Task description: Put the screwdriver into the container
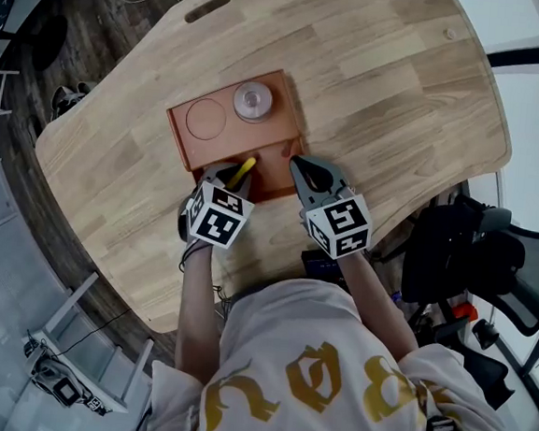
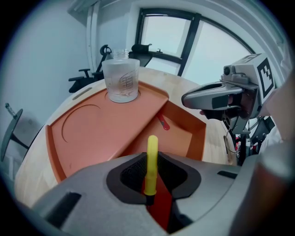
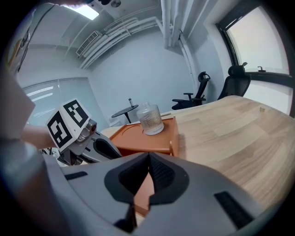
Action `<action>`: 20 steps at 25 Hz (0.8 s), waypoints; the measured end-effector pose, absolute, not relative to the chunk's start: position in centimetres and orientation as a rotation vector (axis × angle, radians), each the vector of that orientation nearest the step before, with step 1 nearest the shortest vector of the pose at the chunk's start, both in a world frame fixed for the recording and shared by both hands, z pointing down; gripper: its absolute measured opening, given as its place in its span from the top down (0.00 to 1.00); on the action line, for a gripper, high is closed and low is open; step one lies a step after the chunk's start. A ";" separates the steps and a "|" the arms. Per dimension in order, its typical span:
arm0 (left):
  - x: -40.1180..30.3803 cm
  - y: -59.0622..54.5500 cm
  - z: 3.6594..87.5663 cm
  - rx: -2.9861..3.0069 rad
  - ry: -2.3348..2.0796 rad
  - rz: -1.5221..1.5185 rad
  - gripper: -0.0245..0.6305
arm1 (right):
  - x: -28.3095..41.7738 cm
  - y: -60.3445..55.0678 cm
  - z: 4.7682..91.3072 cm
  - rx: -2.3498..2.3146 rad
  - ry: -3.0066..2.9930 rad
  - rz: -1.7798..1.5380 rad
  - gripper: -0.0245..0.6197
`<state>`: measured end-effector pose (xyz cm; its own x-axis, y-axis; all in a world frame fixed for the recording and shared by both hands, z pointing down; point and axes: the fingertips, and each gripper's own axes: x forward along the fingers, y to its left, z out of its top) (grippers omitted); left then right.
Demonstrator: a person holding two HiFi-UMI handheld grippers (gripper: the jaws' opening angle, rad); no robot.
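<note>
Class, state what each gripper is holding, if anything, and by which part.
The left gripper grips the screwdriver by its yellow body, near the black end. The right gripper holds nothing.

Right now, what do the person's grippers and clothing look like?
Both the left gripper and right gripper are grey shells with black ribbed pads, each carrying a white cube with black square markers. The person wears a white short-sleeved shirt with gold print.

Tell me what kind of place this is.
Probably an office or workroom: a large wooden table, black office chairs beside tall windows, and exposed pipes running along the ceiling.
</note>
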<state>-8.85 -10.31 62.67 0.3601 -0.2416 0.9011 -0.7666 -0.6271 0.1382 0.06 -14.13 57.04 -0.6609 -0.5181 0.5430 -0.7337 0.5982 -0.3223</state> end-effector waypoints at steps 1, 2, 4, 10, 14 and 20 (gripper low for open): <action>-8.8 -10.3 62.8 2.065 -0.867 1.244 0.85 | 0.1 -14.2 57.1 1.005 -2.432 0.750 0.94; -8.8 -10.3 62.9 2.059 -0.861 1.250 0.85 | 0.1 -14.2 57.1 1.005 -2.432 0.751 0.94; -8.6 -10.2 63.2 2.051 -0.843 1.261 0.85 | 0.2 -14.3 57.1 1.003 -2.434 0.750 0.94; -8.0 -10.2 64.4 2.021 -0.809 1.307 0.85 | 0.2 -14.4 57.1 0.993 -2.443 0.744 0.94; -8.1 -10.3 64.7 1.996 -0.830 1.315 0.85 | 0.6 -14.4 57.1 1.000 -2.439 0.745 0.94; -8.1 -10.2 65.2 1.982 -0.847 1.332 0.85 | 1.3 -14.4 57.0 1.014 -2.435 0.739 0.95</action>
<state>-8.15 -10.23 65.18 0.2930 -0.1763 0.9397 -0.7763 -0.6176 0.1262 1.28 -14.38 56.96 -0.6572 -0.5262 0.5397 -0.7374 0.5972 -0.3156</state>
